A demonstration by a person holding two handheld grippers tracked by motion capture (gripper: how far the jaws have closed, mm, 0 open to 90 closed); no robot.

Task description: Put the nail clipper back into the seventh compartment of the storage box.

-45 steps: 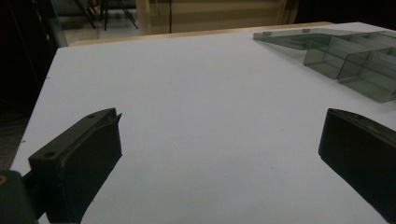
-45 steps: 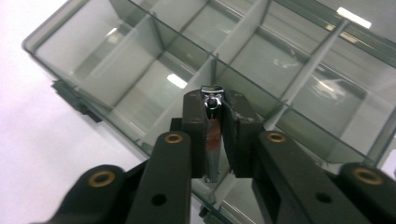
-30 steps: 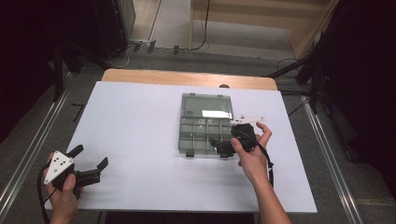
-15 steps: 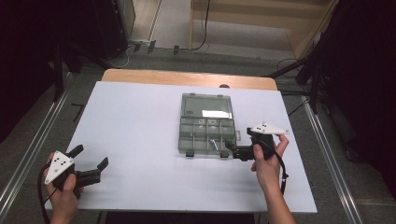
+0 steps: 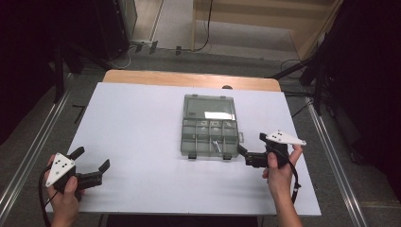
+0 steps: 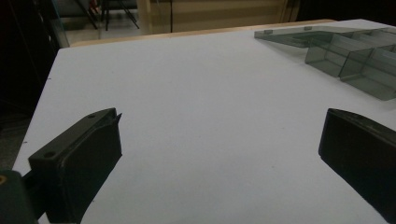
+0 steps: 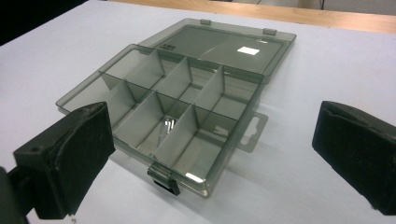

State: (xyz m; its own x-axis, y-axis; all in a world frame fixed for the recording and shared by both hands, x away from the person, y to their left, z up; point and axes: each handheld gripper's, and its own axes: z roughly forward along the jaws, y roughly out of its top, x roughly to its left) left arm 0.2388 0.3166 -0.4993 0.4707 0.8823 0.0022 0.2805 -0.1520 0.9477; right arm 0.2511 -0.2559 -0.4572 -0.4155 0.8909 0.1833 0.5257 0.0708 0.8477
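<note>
Organizer box (image 5: 209,125) lies open at the centre of the white desk (image 5: 137,123), small metal pieces (image 7: 167,126) in one near compartment. Right gripper (image 5: 251,152) sits just right of it, jaws spread, empty. Left gripper (image 5: 91,165), lower left, is likewise spread.

no readable text (the box lid (image 7: 219,44) mark is blurred).

You are looking at a smoky, see-through plastic box (image 7: 187,107), glossy and catching glare on its lid. The counter (image 5: 137,123) is showing smooth, matt white with a wooden far edge. Your tongs (image 7: 210,158) are looking matt black.
</note>
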